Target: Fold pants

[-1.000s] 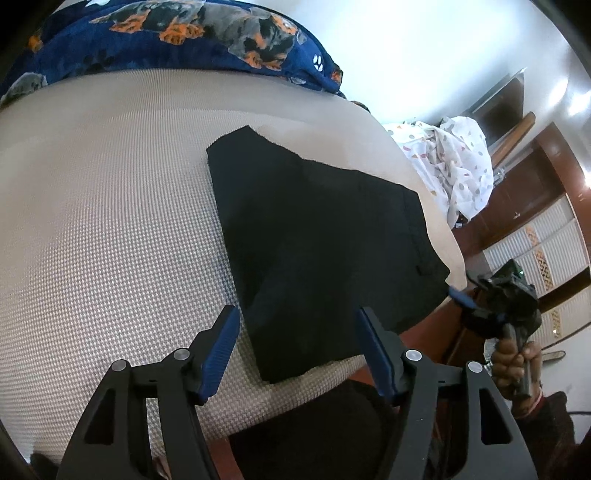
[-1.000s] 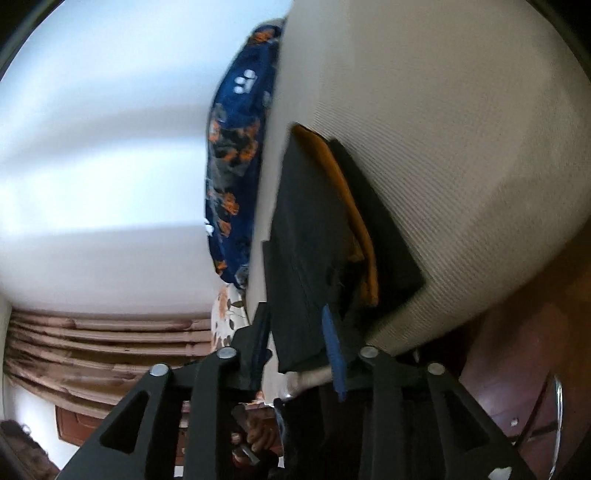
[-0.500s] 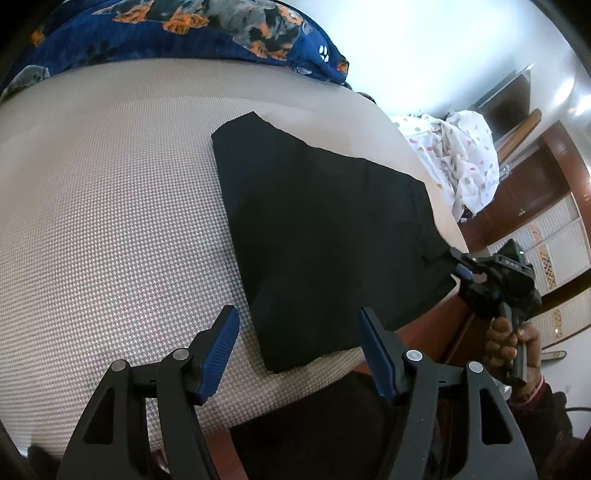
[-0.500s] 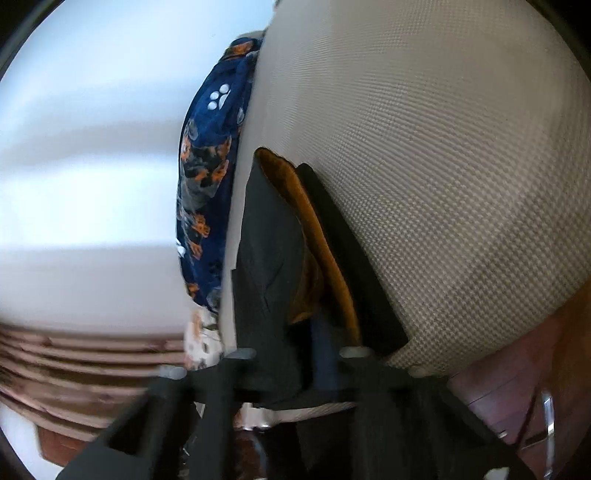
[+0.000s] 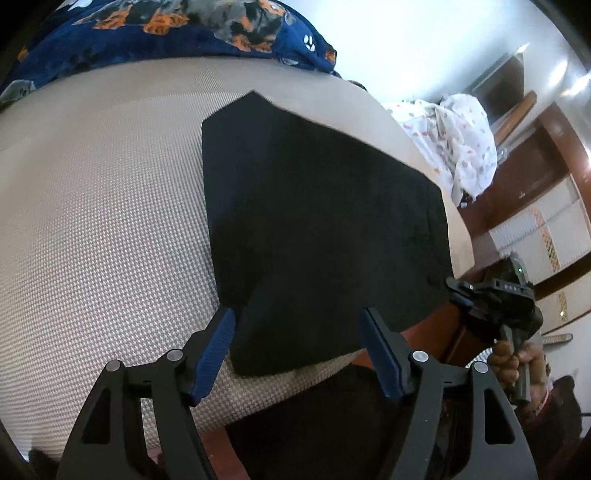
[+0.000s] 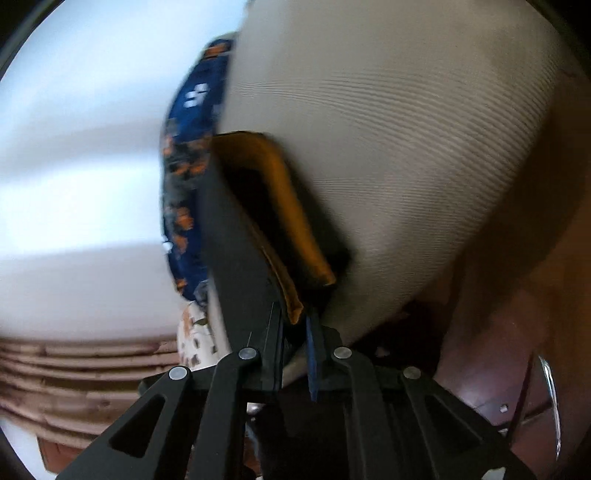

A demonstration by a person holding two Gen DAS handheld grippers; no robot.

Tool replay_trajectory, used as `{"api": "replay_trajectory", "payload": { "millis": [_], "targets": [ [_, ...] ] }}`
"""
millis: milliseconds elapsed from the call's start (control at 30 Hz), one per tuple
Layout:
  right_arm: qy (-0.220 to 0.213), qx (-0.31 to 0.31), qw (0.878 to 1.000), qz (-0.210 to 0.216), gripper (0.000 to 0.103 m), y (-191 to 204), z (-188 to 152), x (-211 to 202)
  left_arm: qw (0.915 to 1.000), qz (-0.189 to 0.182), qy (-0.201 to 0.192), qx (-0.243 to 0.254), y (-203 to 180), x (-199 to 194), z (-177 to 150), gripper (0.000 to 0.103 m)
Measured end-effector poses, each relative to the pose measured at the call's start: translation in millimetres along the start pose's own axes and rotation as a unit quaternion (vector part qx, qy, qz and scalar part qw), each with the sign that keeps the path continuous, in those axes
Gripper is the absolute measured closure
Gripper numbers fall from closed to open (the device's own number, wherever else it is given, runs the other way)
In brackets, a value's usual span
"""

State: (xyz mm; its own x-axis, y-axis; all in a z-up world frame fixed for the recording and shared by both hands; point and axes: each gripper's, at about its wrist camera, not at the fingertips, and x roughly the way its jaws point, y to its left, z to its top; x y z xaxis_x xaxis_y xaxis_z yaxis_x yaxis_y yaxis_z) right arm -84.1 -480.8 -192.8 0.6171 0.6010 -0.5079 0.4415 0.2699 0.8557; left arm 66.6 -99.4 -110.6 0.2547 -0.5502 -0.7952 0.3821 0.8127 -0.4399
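Black pants [image 5: 317, 229] lie folded flat on a beige textured bed [image 5: 96, 229]. My left gripper [image 5: 295, 332] is open, its blue-padded fingers either side of the near corner of the pants, just above it. My right gripper [image 5: 458, 290] is at the pants' right near corner by the bed edge. In the right wrist view the right gripper [image 6: 295, 325] is shut on the pants' edge [image 6: 240, 266], where an orange-brown inner lining [image 6: 295, 221] shows between the lifted layers. That view is motion-blurred.
A blue dog-print blanket [image 5: 177, 26] lies along the far side of the bed. A white dotted cloth [image 5: 458, 144] is heaped at the right. Brown wooden furniture [image 5: 532, 177] stands past the right bed edge.
My left gripper has moved forward over the near corner of the pants. My right gripper has closed on the pants' right edge and parted the layers.
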Motion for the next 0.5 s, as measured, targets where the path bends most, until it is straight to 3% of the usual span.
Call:
{"api": "replay_trajectory", "payload": {
  "millis": [300, 500],
  "targets": [
    [-0.011, -0.056, 0.998, -0.039, 0.093, 19, 5, -2, 0.9996, 0.013, 0.023, -0.007, 4, 18, 0, 0.029],
    [-0.012, -0.045, 0.998, -0.034, 0.088, 15, 4, -1, 0.9993, 0.002, 0.031, -0.021, 8, 26, -5, 0.029]
  ]
}}
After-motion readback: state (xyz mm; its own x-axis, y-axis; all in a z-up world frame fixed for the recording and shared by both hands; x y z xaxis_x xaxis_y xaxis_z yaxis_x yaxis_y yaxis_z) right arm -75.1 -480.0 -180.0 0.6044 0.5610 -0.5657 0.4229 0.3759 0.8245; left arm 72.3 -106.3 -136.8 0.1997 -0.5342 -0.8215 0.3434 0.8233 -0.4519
